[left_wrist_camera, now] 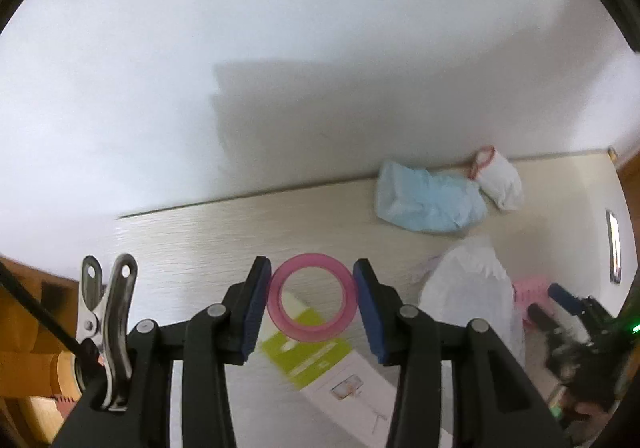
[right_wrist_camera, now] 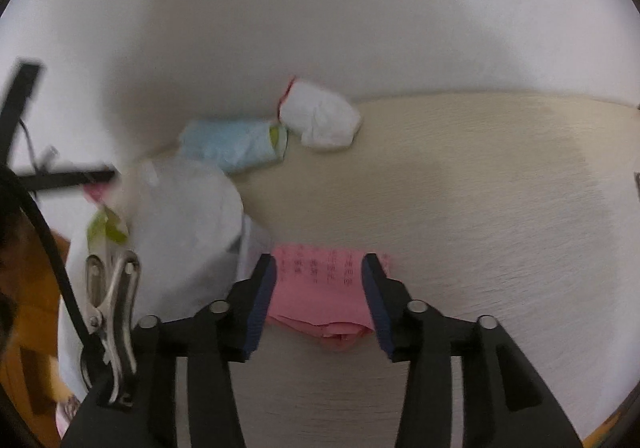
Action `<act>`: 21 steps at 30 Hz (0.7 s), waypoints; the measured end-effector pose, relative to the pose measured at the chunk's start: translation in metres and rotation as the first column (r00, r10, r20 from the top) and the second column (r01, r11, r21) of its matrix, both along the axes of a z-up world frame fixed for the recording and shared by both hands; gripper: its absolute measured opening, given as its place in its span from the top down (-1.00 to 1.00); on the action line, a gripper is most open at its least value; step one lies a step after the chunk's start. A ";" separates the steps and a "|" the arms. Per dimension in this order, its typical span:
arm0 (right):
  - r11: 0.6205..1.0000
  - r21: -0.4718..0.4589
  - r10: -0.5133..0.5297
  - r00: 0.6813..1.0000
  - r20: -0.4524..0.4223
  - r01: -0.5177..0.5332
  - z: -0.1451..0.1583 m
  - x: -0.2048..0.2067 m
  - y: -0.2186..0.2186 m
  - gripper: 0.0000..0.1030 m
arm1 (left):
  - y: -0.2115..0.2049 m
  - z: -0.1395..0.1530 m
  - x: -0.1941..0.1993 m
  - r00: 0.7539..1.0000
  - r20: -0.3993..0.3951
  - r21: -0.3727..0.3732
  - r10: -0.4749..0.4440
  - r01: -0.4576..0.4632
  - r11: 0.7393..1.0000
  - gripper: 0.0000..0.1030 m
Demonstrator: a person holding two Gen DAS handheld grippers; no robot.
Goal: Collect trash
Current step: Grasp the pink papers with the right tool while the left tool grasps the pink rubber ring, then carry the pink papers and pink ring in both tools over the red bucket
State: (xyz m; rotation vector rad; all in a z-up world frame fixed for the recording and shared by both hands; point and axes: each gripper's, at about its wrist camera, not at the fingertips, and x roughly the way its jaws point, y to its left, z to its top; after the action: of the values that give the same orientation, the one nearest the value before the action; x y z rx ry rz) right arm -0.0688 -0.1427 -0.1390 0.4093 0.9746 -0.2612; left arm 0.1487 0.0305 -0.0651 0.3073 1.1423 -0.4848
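In the left wrist view my left gripper is shut on a pink plastic ring. Its blue pads press the ring's two sides, and the ring hangs above the pale table. In the right wrist view my right gripper is open, pointing down over a crumpled pink paper slip with printed text. The slip lies flat on the table between the fingers, and neither pad presses it. A large white trash bag stands just left of the right gripper, also visible as the white bag.
A light blue bag and a small white tied bag with a red drawstring lie against the white wall. A green and white box lies on the table under the ring. The floor at the left is orange-brown.
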 end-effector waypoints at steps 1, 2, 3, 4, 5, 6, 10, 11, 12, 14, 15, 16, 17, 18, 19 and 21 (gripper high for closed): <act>1.000 -0.027 0.013 1.000 -0.019 -0.013 -0.005 0.002 0.001 -0.12 | 0.003 0.004 0.000 1.000 0.004 -0.001 0.011 -0.011 1.000 0.13; 0.997 -0.068 0.027 0.999 -0.032 -0.029 -0.009 0.003 0.004 -0.26 | 0.007 0.007 0.003 1.000 0.008 0.002 0.026 -0.026 1.000 0.13; 0.993 -0.100 0.050 0.998 -0.048 -0.055 -0.015 0.006 0.007 -0.31 | 0.013 0.011 0.004 0.999 0.015 0.013 0.041 -0.042 0.999 0.13; 0.991 -0.117 0.061 0.996 -0.068 -0.069 -0.020 0.007 0.008 -0.38 | 0.012 0.013 0.001 0.999 0.020 0.018 0.049 -0.050 0.999 0.13; 0.988 -0.132 0.067 0.993 -0.097 -0.080 -0.029 0.009 0.009 -0.45 | 0.018 0.016 -0.001 0.997 0.026 0.026 0.067 -0.067 0.997 0.13; 0.982 -0.168 0.072 0.995 -0.072 -0.083 -0.029 0.008 0.011 -0.50 | 0.024 0.017 -0.003 0.996 0.026 0.032 0.080 -0.081 0.996 0.13; 0.980 -0.174 0.094 0.995 -0.046 -0.101 -0.029 0.005 0.008 -0.04 | 0.031 0.023 -0.019 0.989 0.019 0.037 0.144 -0.145 0.989 0.13; 0.981 -0.167 0.094 0.995 -0.038 -0.099 -0.027 0.004 0.006 0.19 | 0.039 0.025 -0.022 0.985 0.022 0.039 0.168 -0.169 0.985 0.13; 0.985 -0.143 0.095 0.995 -0.027 -0.098 -0.025 0.003 0.001 0.34 | 0.044 0.026 -0.025 0.983 0.020 0.038 0.185 -0.186 0.982 0.13; 0.989 -0.104 0.102 0.995 -0.011 -0.103 -0.020 -0.001 -0.008 0.65 | 0.060 0.032 -0.029 0.975 0.009 0.028 0.221 -0.221 0.975 0.13; 0.989 -0.101 0.106 0.994 -0.005 -0.106 -0.016 -0.003 -0.011 0.69 | 0.064 0.032 -0.031 0.972 0.007 0.024 0.235 -0.236 0.972 0.13; 0.988 -0.107 0.111 0.994 0.000 -0.110 -0.012 -0.004 -0.013 0.76 | 0.067 0.033 -0.033 0.968 0.009 0.022 0.250 -0.250 0.968 0.13; 0.986 -0.117 0.117 0.993 0.009 -0.115 -0.006 -0.007 -0.015 0.79 | 0.071 0.036 -0.035 0.965 0.013 0.023 0.262 -0.262 0.965 0.13; 0.985 -0.124 0.123 0.992 0.023 -0.119 0.001 -0.010 -0.017 0.80 | 0.077 0.039 -0.038 0.961 0.023 0.026 0.276 -0.277 0.961 0.13; 0.985 -0.123 0.128 0.991 0.036 -0.122 0.007 -0.012 -0.018 0.82 | 0.080 0.041 -0.039 0.958 0.028 0.026 0.284 -0.284 0.958 0.13; 0.984 -0.125 0.139 0.988 0.068 -0.130 0.023 -0.016 -0.021 0.84 | 0.090 0.046 -0.042 0.950 0.029 0.028 0.311 -0.311 0.950 0.13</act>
State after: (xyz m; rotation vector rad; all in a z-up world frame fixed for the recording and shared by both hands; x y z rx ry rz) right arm -0.0852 -0.1638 -0.1165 0.2400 0.9016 -0.1793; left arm 0.1064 0.1202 -0.0194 0.1557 1.1511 -0.1836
